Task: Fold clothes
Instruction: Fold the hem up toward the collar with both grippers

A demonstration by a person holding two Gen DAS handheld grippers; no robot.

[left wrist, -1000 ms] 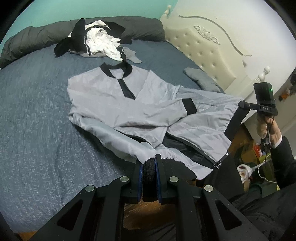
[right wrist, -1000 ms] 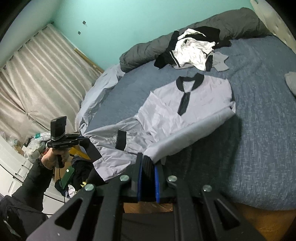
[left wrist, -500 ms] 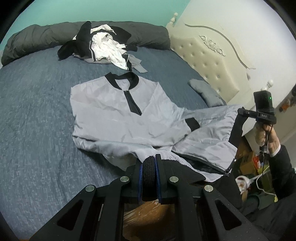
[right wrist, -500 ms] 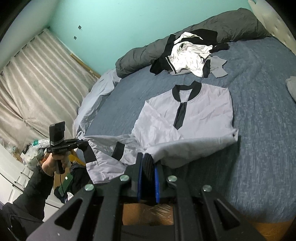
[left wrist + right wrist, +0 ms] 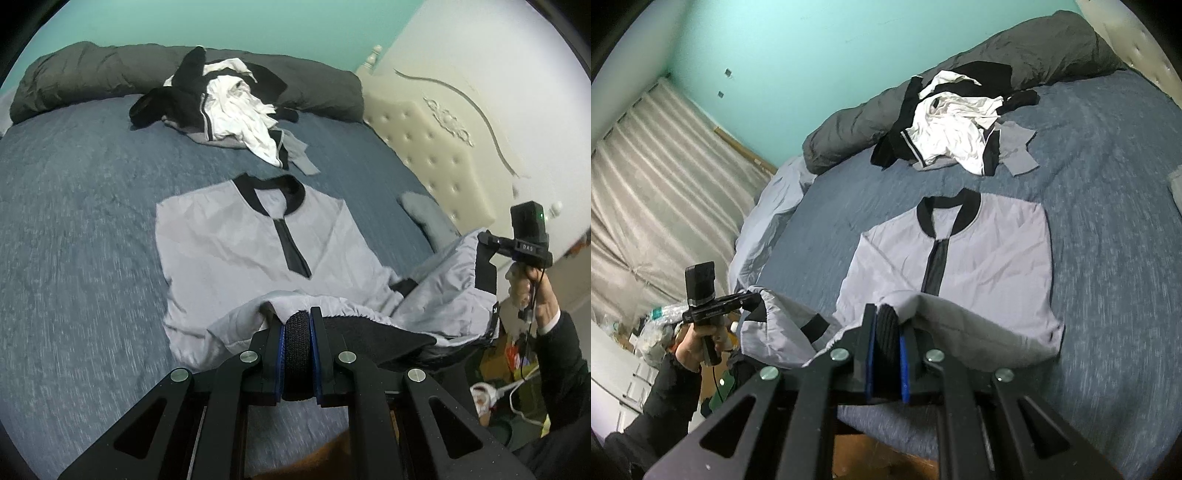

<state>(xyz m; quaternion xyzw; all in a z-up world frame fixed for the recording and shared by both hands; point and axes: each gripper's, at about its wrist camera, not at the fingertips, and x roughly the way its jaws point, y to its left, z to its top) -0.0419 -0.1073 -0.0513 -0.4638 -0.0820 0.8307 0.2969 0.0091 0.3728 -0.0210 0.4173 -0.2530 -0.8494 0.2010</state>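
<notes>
- The left gripper (image 5: 298, 325) is squeezing nearly shut on the black stretchy hem of the grey jacket (image 5: 236, 251). The knit band is bunching up between its two blue pads.
- The right gripper (image 5: 886, 325) is pinching the same hem further along, with its jaws also almost closed on the thick black band.
- The jacket is lying front side up on the blue bed (image 5: 74, 221), just ahead of both grippers. Its black collar (image 5: 271, 195) is pointing away from them, toward the far side of the bed.
- The bottom part of the jacket is hanging in the air between the two grippers, off the bed's near edge. The top part is resting flat.
- One sleeve with a black cuff (image 5: 816, 326) is lying across the jacket's front, to the left of the right gripper, so I think the sleeves are already tucked in.
- I think the fold from the bottom up to the collar is only starting. The hem is not lying on the chest yet.
- A messy pile of black and white clothes (image 5: 956, 129) is sitting far ahead of the grippers, beside the dark grey rolled blanket (image 5: 997, 66). Those are not folded yet.
- So most of the job is probably left to do.
</notes>
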